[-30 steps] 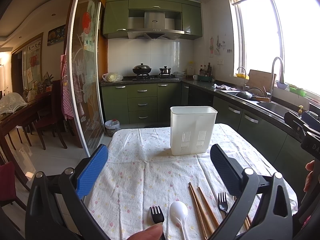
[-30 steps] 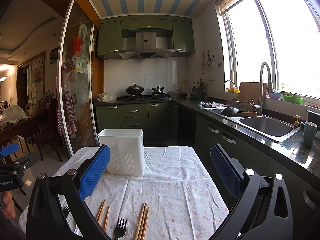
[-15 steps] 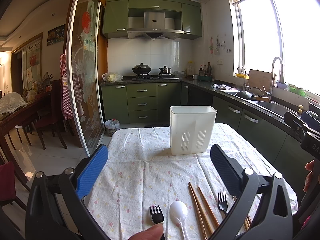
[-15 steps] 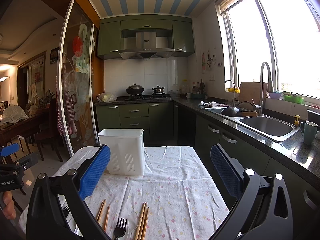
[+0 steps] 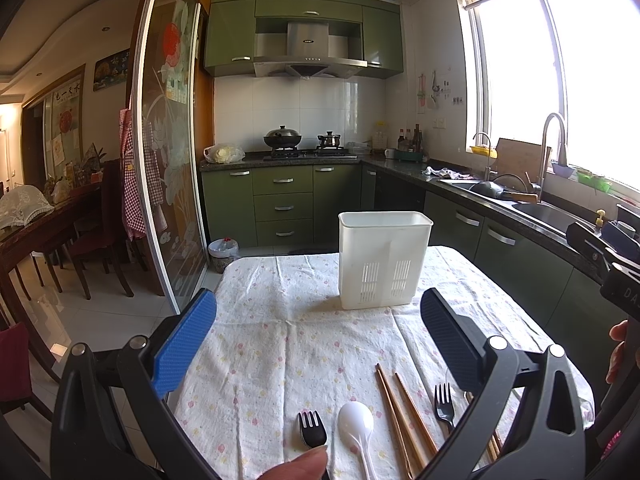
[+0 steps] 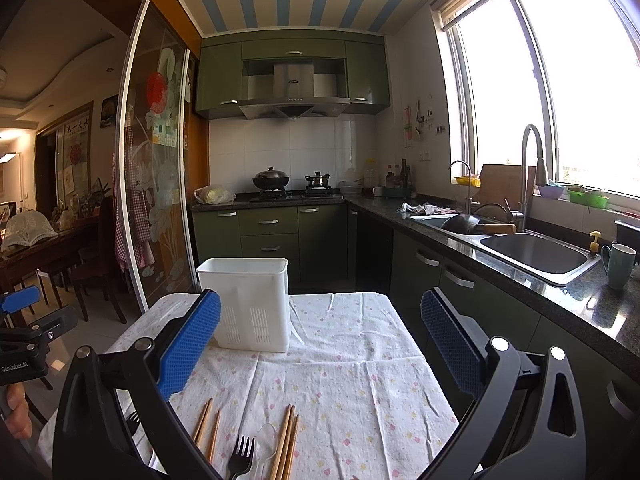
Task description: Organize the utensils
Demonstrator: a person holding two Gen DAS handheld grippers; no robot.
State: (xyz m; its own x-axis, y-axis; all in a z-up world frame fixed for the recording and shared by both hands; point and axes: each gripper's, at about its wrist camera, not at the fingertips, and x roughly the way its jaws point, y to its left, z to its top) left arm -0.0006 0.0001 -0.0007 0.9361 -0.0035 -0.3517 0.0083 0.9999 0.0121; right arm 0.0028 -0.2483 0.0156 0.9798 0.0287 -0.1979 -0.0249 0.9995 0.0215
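Note:
A white slotted utensil holder [image 5: 384, 258] stands upright on the far part of the cloth-covered table [image 5: 280, 344]; it also shows in the right wrist view [image 6: 250, 304]. Near the front edge lie a black fork [image 5: 312, 430], a white spoon [image 5: 356, 430], wooden chopsticks [image 5: 404, 416] and a second black fork [image 5: 444, 404]. The right wrist view shows a black fork [image 6: 241, 454], a clear spoon [image 6: 266, 446] and chopsticks [image 6: 286, 440]. My left gripper [image 5: 318, 332] is open and empty above the utensils. My right gripper [image 6: 320, 332] is open and empty.
Green cabinets with a granite counter and sink [image 6: 532, 254] run along the right. A mug [image 6: 618, 260] stands on the counter. A stove with pots [image 5: 304, 146] is at the back. A glass sliding door [image 5: 168, 168] and dining chairs [image 5: 96, 236] are to the left.

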